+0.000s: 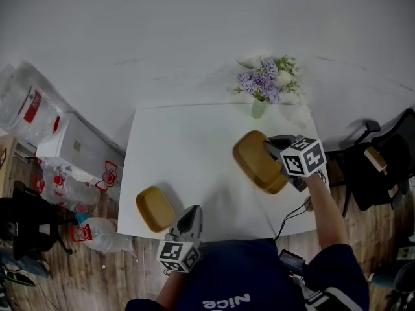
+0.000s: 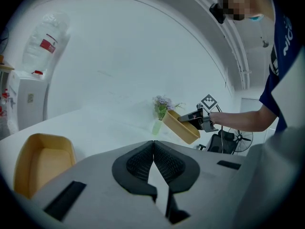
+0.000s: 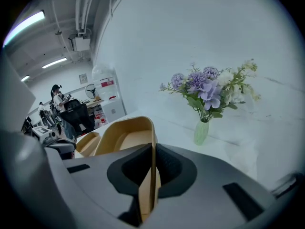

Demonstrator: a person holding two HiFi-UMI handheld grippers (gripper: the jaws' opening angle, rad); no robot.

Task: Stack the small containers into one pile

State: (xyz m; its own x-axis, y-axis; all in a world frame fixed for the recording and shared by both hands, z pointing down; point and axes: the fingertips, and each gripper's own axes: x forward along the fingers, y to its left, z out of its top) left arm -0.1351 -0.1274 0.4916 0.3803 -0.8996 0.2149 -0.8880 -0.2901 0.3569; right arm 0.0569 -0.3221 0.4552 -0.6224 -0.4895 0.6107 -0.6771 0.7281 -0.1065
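Observation:
Two tan plastic containers are in view. One container [image 1: 154,208] [image 2: 40,166] [image 3: 88,143] lies on the white table [image 1: 194,148] near its front left corner. The other container [image 1: 256,161] [image 2: 181,126] [image 3: 126,137] is tilted and lifted off the table at the right. My right gripper [image 1: 271,148] [image 3: 152,175] is shut on its side wall, which runs between the pads. Just right of the resting container, at the table's front edge, my left gripper [image 1: 190,214] [image 2: 153,159] is shut with nothing in it.
A green vase of purple and white flowers [image 1: 264,86] [image 2: 161,111] [image 3: 207,97] stands at the table's far right edge. Water jugs [image 1: 26,105] and a white cabinet [image 1: 74,144] are on the floor at the left. An office chair [image 1: 376,164] stands at the right.

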